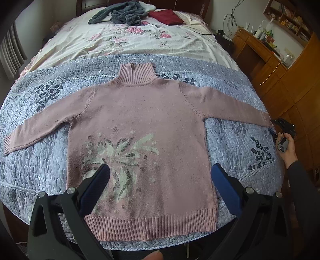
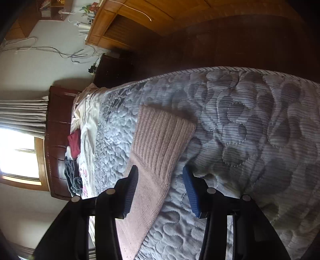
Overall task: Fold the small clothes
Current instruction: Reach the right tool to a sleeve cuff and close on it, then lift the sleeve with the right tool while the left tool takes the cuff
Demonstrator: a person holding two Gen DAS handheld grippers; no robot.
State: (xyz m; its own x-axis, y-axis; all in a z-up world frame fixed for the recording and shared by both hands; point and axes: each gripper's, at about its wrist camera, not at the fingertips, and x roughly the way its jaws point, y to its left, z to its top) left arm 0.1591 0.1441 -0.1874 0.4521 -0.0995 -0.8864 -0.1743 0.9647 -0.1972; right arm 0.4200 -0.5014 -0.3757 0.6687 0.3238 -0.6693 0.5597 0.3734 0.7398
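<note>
Left gripper [image 1: 160, 176], jaws wide apart and empty, hovers above the lower front of a pink knitted sweater [image 1: 140, 128], over its pale flower pattern. That sweater is the landmark for everything else. It lies flat and face up on a blue-grey quilt [image 1: 40, 152] across the foot of a bed, collar pointing away, ribbed hem nearest the viewer, both sleeves stretched straight out to the sides.

Beyond the collar, a floral sheet [image 1: 124, 42] holds a heap of grey clothing [image 1: 122, 14] and a folded dark red cloth [image 1: 166, 17].

At the far right sleeve end, a person's hand [image 1: 288, 146] holds the right gripper [image 2: 160, 178]. Its wrist view shows the jaws open, straddling the ribbed cuff [image 2: 160, 136] without closing on it.

The knit looks soft, limp and fairly thick, probably light, and likely to sag and stretch if lifted by one point. Its texture should resist slipping between the pads. The ribbed cuffs, hem corners and shoulder seams look like the firmest places to pinch.
</note>
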